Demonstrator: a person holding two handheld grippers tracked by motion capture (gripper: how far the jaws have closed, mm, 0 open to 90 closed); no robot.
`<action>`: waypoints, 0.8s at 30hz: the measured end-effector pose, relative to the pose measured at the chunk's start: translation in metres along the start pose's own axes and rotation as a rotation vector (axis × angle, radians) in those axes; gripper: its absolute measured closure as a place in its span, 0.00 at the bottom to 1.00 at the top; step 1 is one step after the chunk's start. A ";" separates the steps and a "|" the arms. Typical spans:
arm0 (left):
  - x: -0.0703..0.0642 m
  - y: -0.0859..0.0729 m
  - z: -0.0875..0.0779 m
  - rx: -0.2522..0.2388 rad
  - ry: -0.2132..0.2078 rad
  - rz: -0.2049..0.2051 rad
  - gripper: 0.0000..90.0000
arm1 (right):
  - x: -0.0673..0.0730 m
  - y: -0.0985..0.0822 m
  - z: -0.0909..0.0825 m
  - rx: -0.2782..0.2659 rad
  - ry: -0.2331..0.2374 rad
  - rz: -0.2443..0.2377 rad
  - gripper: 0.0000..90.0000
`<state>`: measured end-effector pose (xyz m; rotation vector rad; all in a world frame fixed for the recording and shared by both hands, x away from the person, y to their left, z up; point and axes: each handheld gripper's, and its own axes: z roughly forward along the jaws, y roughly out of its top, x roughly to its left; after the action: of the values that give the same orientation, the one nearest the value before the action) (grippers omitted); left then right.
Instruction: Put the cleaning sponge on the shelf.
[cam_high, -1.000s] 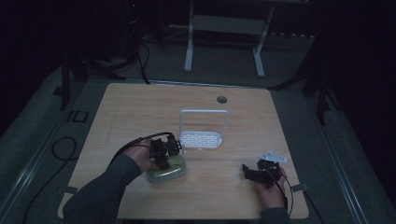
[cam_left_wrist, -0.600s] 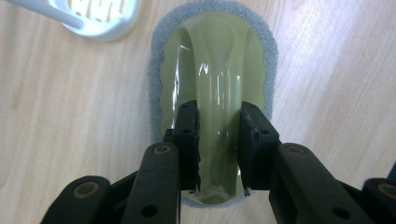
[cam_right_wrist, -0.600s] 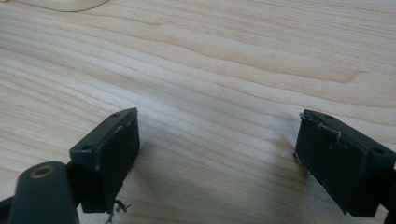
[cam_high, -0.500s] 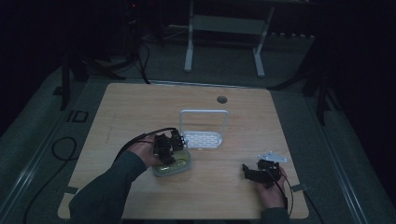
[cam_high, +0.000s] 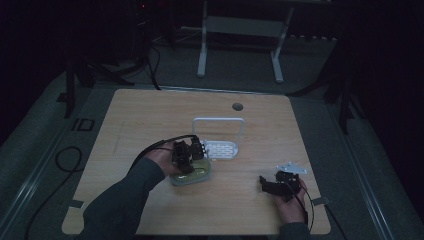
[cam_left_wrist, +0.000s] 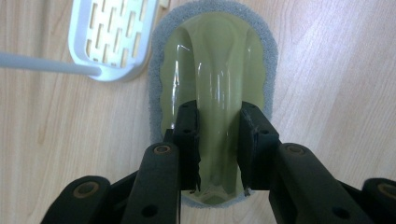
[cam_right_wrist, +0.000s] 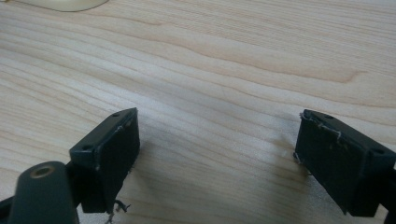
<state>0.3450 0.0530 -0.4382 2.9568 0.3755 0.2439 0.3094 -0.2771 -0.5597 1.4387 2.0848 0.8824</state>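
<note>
Left tool (cam_left_wrist: 218, 140) clamps scrubber handle (cam_left_wrist: 218, 93) | white rack (cam_left_wrist: 114, 35) beside

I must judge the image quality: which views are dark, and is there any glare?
High view: dim, the table is lit and the room around it is dark. Left gripper view: bright and sharp, with glare streaks on the green scrubber handle. Right gripper view: bright, with soft shadows under the fingers.

Bare table (cam_high: 150, 120) lies open all round; the white rack (cam_high: 220, 137) crowds the sponge's (cam_left_wrist: 212, 79) far side
</note>
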 end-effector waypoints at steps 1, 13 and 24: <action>0.000 0.001 0.000 -0.002 0.002 0.005 0.80 | 0.000 0.000 0.000 0.000 0.000 0.000 0.15; 0.005 0.011 -0.003 -0.009 0.014 0.033 0.80 | 0.000 0.000 0.000 -0.001 0.000 0.000 0.15; 0.012 0.019 -0.004 -0.011 0.041 0.048 0.80 | 0.000 0.000 0.000 -0.002 0.000 0.001 0.15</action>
<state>0.3599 0.0380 -0.4290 2.9565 0.3069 0.3118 0.3095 -0.2770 -0.5598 1.4386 2.0830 0.8840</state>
